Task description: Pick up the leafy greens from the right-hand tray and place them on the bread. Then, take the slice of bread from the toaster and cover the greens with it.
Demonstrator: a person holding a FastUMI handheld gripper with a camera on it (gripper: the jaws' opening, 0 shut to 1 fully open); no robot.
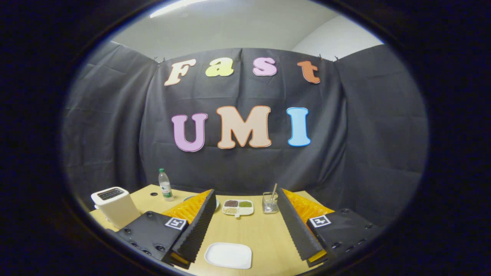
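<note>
My gripper (244, 193) is open and held above the wooden table (253, 230), with nothing between its wide-spread fingers. A white toaster (115, 207) stands at the table's left corner, beyond and left of the left finger; its top slots look dark and I cannot tell what is in them. A white rectangular plate (228, 255) with nothing on it lies on the table low between the two fingers.
A small divided white dish (238, 207) of brown, green and pale grains sits between the fingertips, farther back. A glass (270, 203) with a stick in it stands beside the right finger. A water bottle (165, 186) stands near the far left edge. A pale plate rim (218, 204) peeks from behind the left finger.
</note>
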